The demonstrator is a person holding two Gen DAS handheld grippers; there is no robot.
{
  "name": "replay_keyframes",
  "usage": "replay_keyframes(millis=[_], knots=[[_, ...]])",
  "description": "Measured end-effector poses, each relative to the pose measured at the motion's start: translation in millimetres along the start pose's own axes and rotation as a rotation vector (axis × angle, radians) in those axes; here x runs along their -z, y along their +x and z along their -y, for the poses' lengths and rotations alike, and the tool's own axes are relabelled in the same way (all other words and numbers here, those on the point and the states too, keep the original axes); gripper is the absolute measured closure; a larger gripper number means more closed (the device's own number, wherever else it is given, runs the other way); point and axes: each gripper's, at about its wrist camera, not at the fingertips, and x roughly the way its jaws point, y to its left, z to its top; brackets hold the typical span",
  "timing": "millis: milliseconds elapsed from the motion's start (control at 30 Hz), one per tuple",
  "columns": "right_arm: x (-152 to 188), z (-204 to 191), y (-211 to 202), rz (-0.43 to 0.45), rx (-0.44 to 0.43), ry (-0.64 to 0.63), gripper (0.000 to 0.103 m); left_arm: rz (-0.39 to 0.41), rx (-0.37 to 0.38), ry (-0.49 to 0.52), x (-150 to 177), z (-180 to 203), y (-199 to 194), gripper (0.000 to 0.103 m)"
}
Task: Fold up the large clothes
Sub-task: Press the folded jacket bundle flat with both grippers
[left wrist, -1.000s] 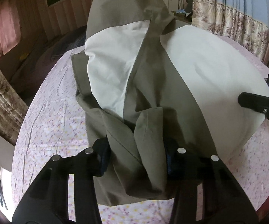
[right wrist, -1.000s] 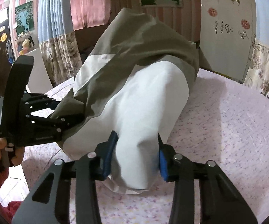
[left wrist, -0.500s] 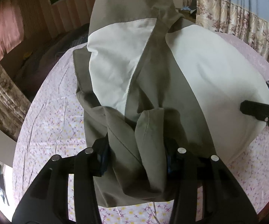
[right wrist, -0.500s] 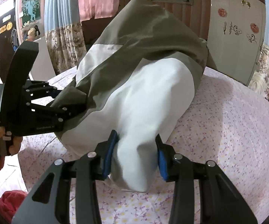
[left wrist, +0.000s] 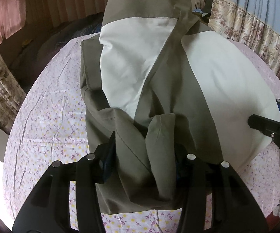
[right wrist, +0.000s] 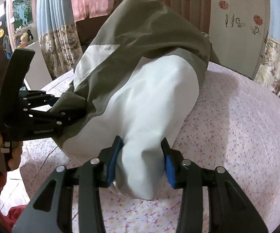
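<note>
Two grippers, left (left wrist: 143, 155) and right (right wrist: 141, 155), each clamp one garment (left wrist: 178, 89), apparently.

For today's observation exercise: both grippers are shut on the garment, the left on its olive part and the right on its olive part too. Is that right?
Not quite. The right gripper is shut on the white part of the garment, as the right wrist view shows. The left gripper does grip olive fabric.
</note>
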Motion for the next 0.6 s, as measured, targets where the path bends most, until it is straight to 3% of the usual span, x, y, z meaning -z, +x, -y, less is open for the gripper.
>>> replay_keyframes(millis=[600], knots=[[0.9, 0.4, 2.1, 0.001, -0.001, 0.0, 0.061, 0.01, -0.059, 0.059, -2.0, 12.1, -0.3, 0.055]])
